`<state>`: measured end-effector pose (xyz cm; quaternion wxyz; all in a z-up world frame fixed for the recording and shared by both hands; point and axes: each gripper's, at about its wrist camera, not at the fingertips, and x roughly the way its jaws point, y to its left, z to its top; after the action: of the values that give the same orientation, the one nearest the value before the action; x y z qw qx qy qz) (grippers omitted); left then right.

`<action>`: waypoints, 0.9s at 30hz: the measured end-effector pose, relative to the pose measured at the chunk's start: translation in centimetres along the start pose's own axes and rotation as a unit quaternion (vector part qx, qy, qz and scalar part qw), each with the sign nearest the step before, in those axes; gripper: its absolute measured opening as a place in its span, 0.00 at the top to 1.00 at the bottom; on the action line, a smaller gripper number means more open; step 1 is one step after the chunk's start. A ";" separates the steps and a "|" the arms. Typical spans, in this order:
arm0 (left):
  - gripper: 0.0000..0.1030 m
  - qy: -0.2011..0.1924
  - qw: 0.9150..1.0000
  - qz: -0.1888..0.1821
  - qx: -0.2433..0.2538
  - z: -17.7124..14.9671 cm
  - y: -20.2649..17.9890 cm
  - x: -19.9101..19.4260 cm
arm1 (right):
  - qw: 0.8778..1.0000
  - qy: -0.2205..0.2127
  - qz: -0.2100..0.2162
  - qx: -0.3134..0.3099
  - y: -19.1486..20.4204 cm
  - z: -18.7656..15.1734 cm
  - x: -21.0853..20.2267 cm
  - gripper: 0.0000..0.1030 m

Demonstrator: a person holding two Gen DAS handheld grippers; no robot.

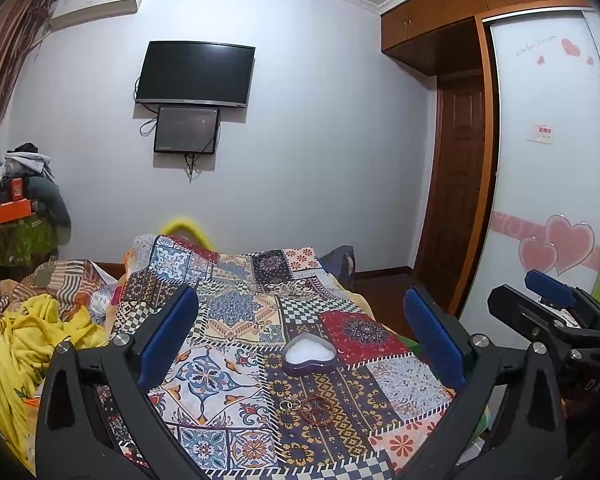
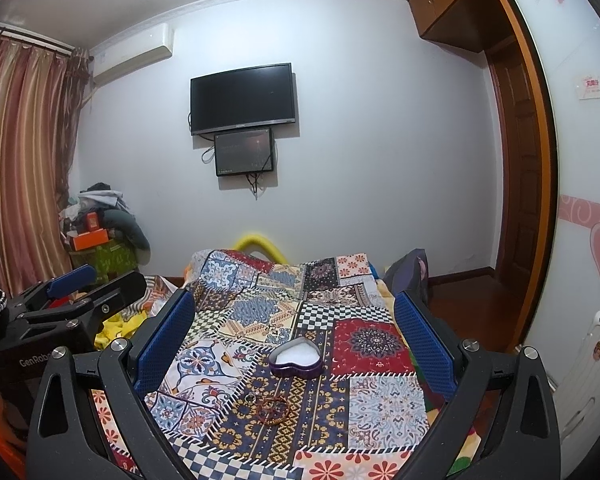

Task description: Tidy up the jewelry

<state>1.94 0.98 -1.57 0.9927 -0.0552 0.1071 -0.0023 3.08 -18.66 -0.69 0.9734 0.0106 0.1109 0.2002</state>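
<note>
Red bracelets (image 2: 272, 410) lie on the quilt (image 2: 384, 408) between the spread right claw (image 2: 296, 324).

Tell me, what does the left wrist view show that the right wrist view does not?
Only the left wrist view shows the pair of pink hearts on the wardrobe door and the right tool at its edge. Only the right wrist view shows the striped curtain, the white suitcase and the left tool. Both show the heart-shaped box, the bracelet, the rings, the patchwork cloth and the television.
</note>
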 end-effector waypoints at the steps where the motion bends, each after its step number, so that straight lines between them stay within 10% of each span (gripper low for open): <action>1: 0.00 0.002 1.000 0.000 0.000 -0.1 0.1 0.1 | 1.000 0.001 0.000 0.000 0.0 0.0 0.1 0.04; 17: 0.00 0.088 0.996 0.020 -0.022 -3.1 2.8 6.6 | 0.997 0.078 -0.025 0.002 -1.2 -3.2 5.3 0.04; 27: 0.14 0.213 0.974 0.045 -0.055 -9.0 6.6 13.2 | 0.980 0.193 -0.048 0.008 -3.3 -9.2 10.8 0.04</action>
<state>12.91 6.35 -13.90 0.9415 -0.1034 0.3188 0.0363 12.03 -17.64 -12.15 0.9421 -0.0260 0.2986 0.1504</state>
